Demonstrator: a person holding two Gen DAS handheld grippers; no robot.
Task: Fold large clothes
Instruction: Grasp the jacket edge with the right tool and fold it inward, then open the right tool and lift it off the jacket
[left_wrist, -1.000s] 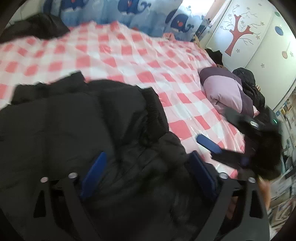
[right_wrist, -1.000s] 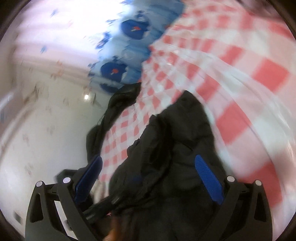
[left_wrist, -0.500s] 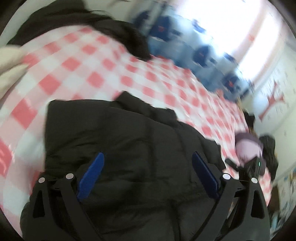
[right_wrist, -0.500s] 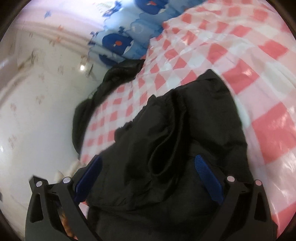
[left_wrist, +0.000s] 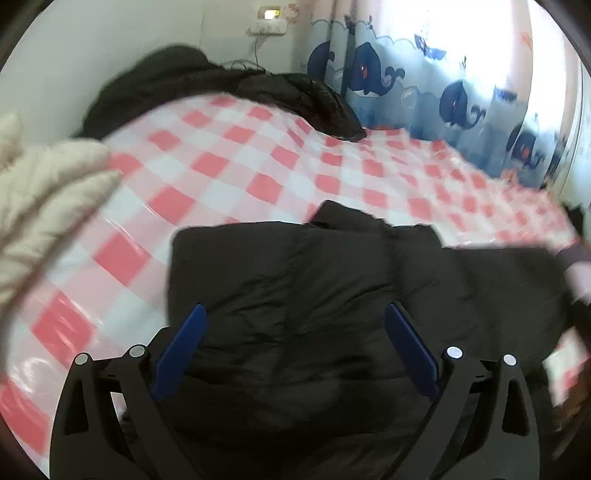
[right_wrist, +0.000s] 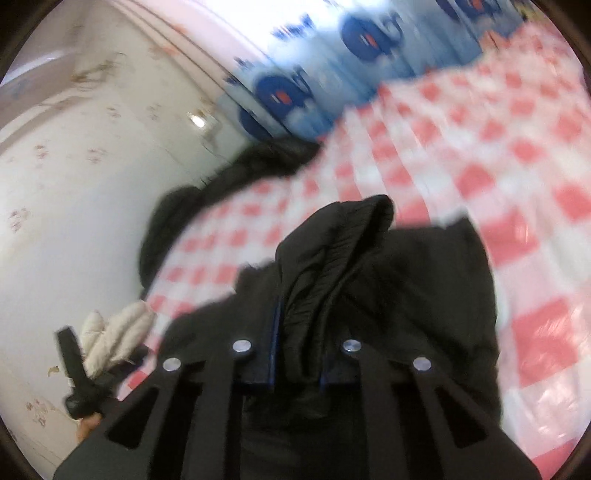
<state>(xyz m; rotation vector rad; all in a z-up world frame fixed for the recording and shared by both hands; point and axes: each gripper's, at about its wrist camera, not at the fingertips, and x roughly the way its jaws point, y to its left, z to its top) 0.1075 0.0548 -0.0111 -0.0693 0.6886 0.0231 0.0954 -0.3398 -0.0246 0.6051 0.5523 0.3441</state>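
Since a second ago the right gripper (right_wrist: 297, 354) has gone from wide open over the black puffer jacket (left_wrist: 314, 295) to pinching it: its jaws are closing, and a bunched ridge of the jacket's fabric stands between the blue pads (right_wrist: 274, 343), which press on it from both sides. The left wrist view has swung as well, away from the wall with the tree decal toward the corner with the whale curtain.

Nearest in the left wrist view, the left gripper (left_wrist: 293, 336) hangs over the jacket with its fingers (left_wrist: 181, 347) spread wide and nothing between them; whether the tips touch the cloth I cannot tell. The jacket fills the view from 6 o'clock to the centre, lying in a blocky heap with a square corner at about 9 o'clock of centre and its collar poking up just past the middle.

Beyond it the pink-and-white checked sheet (left_wrist: 221, 173) spreads across the bed. At 9 o'clock a cream quilted garment (left_wrist: 40, 199) rests at the bed's edge; it is blurred, so it may be a sleeve or a whole coat. At 11 to 12 o'clock a second dark coat (left_wrist: 229, 88) lies along the far edge against the white wall. Farthest, from 1 to 2 o'clock, hangs the blue whale curtain (left_wrist: 406, 92) with bright window light behind it.
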